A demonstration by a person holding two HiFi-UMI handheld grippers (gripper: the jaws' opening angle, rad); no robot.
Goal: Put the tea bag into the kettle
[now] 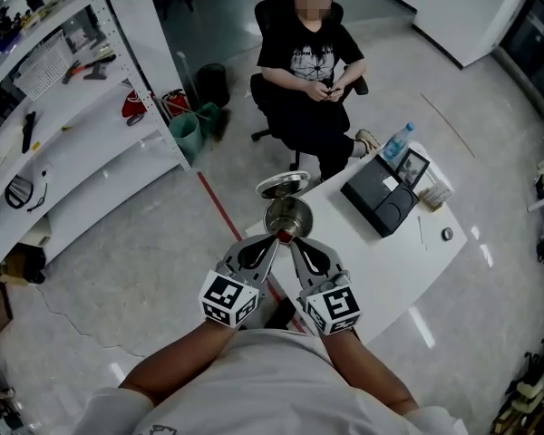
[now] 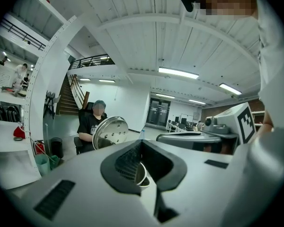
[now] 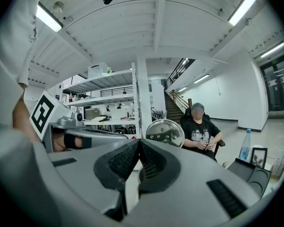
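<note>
A steel kettle [image 1: 287, 214] stands on the near corner of the white table [image 1: 390, 270], its round lid [image 1: 283, 185] tipped open behind it. My left gripper [image 1: 274, 241] and right gripper [image 1: 294, 241] point at its near rim, tips almost touching each other. A small red bit [image 1: 283, 236] shows between the tips; I cannot tell what it is or which gripper has it. In the left gripper view the left gripper [image 2: 141, 143] has its jaws closed together, the lid [image 2: 110, 133] beyond. The right gripper [image 3: 139, 142] looks shut too, with the lid [image 3: 164, 133] ahead. No tea bag is clearly seen.
A black device [image 1: 381, 195], a water bottle [image 1: 397, 141] and a small picture frame [image 1: 413, 167] sit at the table's far end. A person [image 1: 313, 89] sits in a chair beyond the table. White shelves [image 1: 82, 107] and a green bin [image 1: 187, 132] stand at left.
</note>
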